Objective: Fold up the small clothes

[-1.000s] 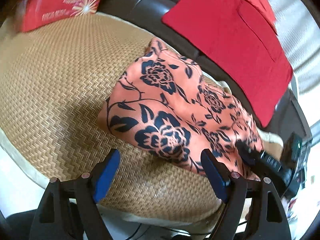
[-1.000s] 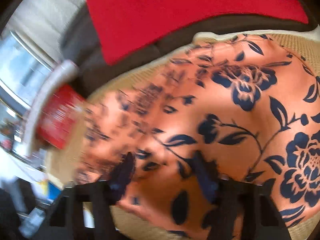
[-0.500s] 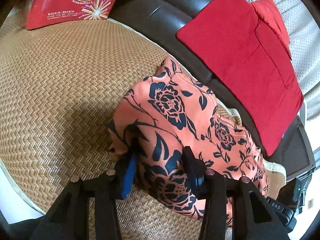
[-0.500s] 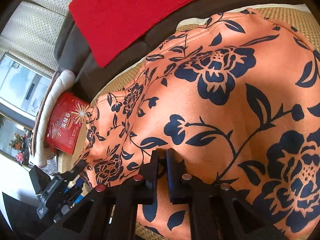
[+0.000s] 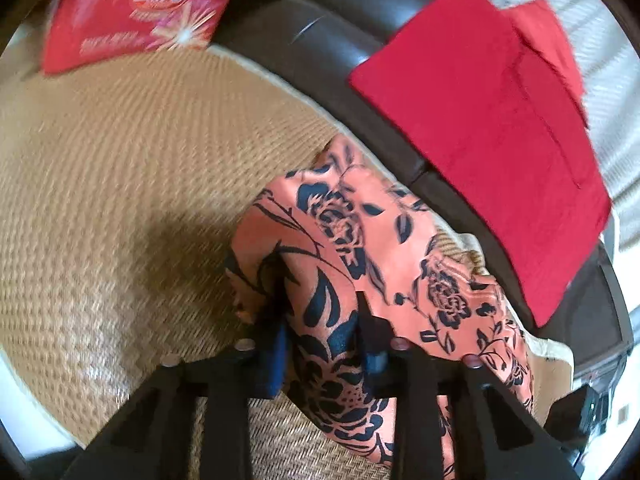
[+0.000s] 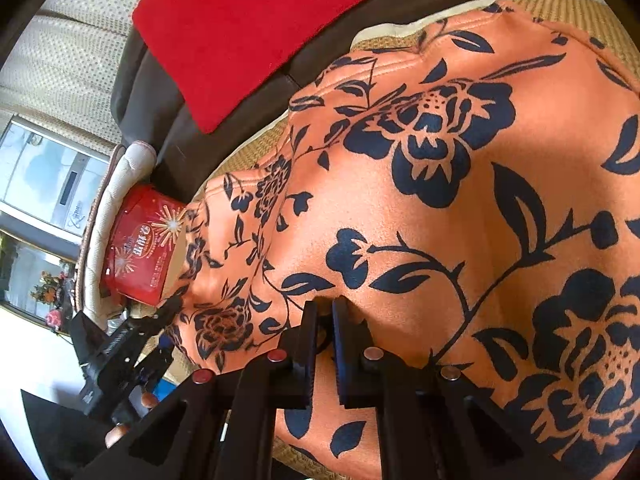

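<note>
Two grippers on one orange garment with dark-blue flower print [image 5: 352,240], lying on the woven straw mat [image 5: 120,184] beside a folded red cloth [image 5: 480,120].
- Left gripper [image 5: 320,320]: jaws just closing, clamped on a bunched edge.
- Right gripper [image 6: 324,316]: pinched together on a fabric fold.
- Step: grasp taken for a fold.
- Next: both lift together and carry the held edge across the garment.

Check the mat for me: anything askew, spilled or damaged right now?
Nothing spilled or damaged. The orange floral garment lies rumpled, not flat, on the woven mat, bunched where the left tool and right tool pinch its near edge. The red snack box sits at the mat's far edge, and the red cloth lies flat.
</note>
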Available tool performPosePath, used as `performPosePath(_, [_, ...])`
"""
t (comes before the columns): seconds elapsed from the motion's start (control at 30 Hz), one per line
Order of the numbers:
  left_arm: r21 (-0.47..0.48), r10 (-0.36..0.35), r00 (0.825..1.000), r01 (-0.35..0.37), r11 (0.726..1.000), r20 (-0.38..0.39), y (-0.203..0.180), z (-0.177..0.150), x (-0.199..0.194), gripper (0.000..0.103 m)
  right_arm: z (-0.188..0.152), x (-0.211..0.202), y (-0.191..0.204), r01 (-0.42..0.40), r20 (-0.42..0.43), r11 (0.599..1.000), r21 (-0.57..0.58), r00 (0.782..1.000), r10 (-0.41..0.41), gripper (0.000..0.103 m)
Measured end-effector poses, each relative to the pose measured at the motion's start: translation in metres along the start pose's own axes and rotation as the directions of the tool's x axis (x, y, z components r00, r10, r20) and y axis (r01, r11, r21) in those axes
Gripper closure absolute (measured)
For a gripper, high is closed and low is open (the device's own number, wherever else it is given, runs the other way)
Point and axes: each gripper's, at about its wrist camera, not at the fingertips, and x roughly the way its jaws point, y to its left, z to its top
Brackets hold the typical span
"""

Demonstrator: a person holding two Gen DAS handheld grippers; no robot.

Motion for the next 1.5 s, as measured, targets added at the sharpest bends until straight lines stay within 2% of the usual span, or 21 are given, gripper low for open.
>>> performPosePath(0.07, [0.078,-0.017,0.999,0.013,0.997,0.044,-0.011,-0.001,-0.005,0.078,0.002,-0.001,-0.002,-0.011,-0.013,1.0,0.009,1.0,0.012,0.094])
performPosePath(0.2, [0.287,-0.019,0.991,-0.02,0.958,0.134,-0.043,-0.013,-0.014,0.079,0.008,-0.008,0.003,-0.003,-0.035,1.0,-0.014,0.999,0.002,0.09])
performPosePath(0.27, [0.388,-0.018,0.985,-0.05,0.92,0.171,-0.06,-0.02,-0.018,0.079,0.014,-0.016,0.016,-0.007,-0.033,0.999,-0.049,0.999,0.006,0.087])
performPosePath(0.37, [0.536,-0.025,0.972,-0.108,0.838,0.235,-0.083,-0.034,-0.022,0.079,0.035,-0.028,0.055,-0.044,-0.006,0.987,-0.152,0.999,0.044,0.082])
performPosePath(0.4, [0.572,-0.026,0.968,-0.124,0.811,0.248,-0.088,-0.039,-0.024,0.079,0.045,-0.028,0.07,-0.045,-0.015,0.984,-0.174,0.999,0.043,0.07])
performPosePath(0.43, [0.615,-0.023,0.965,-0.149,0.774,0.263,-0.095,-0.046,-0.022,0.079,0.06,-0.025,0.091,-0.055,-0.054,0.979,-0.195,0.998,0.045,0.039])
performPosePath(0.47, [0.636,-0.026,0.964,-0.154,0.756,0.265,-0.095,-0.048,-0.027,0.079,0.069,-0.021,0.104,-0.069,-0.081,0.977,-0.201,0.995,0.053,0.019])
performPosePath(0.5, [0.659,-0.028,0.963,-0.162,0.735,0.268,-0.099,-0.052,-0.026,0.079,0.078,-0.017,0.118,-0.088,-0.102,0.975,-0.206,0.992,0.068,0.011])
performPosePath(0.63, [0.722,-0.026,0.956,-0.203,0.661,0.293,-0.109,-0.064,-0.026,0.079,0.106,0.009,0.183,-0.093,-0.215,0.953,-0.288,0.976,0.031,0.011])
performPosePath(0.7, [0.76,-0.028,0.952,-0.226,0.609,0.306,-0.116,-0.074,-0.026,0.079,0.112,0.031,0.21,-0.02,-0.25,0.934,-0.357,0.965,-0.075,0.011])
performPosePath(0.8, [0.818,-0.032,0.946,-0.262,0.513,0.323,-0.129,-0.096,-0.023,0.08,0.111,0.068,0.229,0.072,-0.312,0.905,-0.419,0.925,-0.218,0.011])
performPosePath(0.9, [0.864,-0.059,0.943,-0.275,0.421,0.329,-0.139,-0.118,-0.02,0.08,0.099,0.107,0.234,0.188,-0.376,0.844,-0.502,0.831,-0.409,0.012])
performPosePath(1.0, [0.899,-0.094,0.941,-0.277,0.338,0.325,-0.147,-0.138,-0.018,0.08,0.09,0.125,0.226,0.286,-0.341,0.77,-0.57,0.77,-0.539,0.014])
performPosePath(1.03, [0.908,-0.1,0.943,-0.27,0.319,0.316,-0.149,-0.144,-0.016,0.08,0.089,0.127,0.218,0.314,-0.328,0.762,-0.566,0.762,-0.558,0.024])
performPosePath(1.07, [0.915,-0.105,0.946,-0.265,0.304,0.308,-0.15,-0.148,-0.015,0.08,0.09,0.126,0.207,0.333,-0.317,0.763,-0.554,0.763,-0.563,0.035])
performPosePath(1.1, [0.92,-0.109,0.946,-0.261,0.293,0.304,-0.151,-0.151,-0.015,0.081,0.091,0.124,0.196,0.338,-0.318,0.77,-0.541,0.765,-0.56,0.063])
performPosePath(1.13, [0.925,-0.117,0.947,-0.258,0.278,0.299,-0.153,-0.155,-0.014,0.081,0.094,0.119,0.179,0.327,-0.335,0.802,-0.5,0.781,-0.527,0.073])
performPosePath(1.2, [0.931,-0.128,0.947,-0.254,0.261,0.294,-0.157,-0.161,-0.016,0.082,0.097,0.105,0.161,0.299,-0.329,0.837,-0.459,0.818,-0.472,0.08])
performPosePath(1.27, [0.938,-0.144,0.948,-0.243,0.246,0.283,-0.165,-0.165,-0.016,0.082,0.1,0.082,0.15,0.244,-0.286,0.869,-0.43,0.876,-0.388,0.087])
performPosePath(1.37, [0.943,-0.183,0.94,-0.243,0.229,0.287,-0.182,-0.17,-0.026,0.084,0.103,0.051,0.143,0.206,-0.223,0.878,-0.432,0.919,-0.325,0.089])
performPosePath(1.5, [0.953,-0.255,0.93,-0.21,0.218,0.263,-0.218,-0.176,-0.042,0.09,0.114,0.009,0.139,0.161,-0.148,0.881,-0.446,0.957,-0.25,0.09])
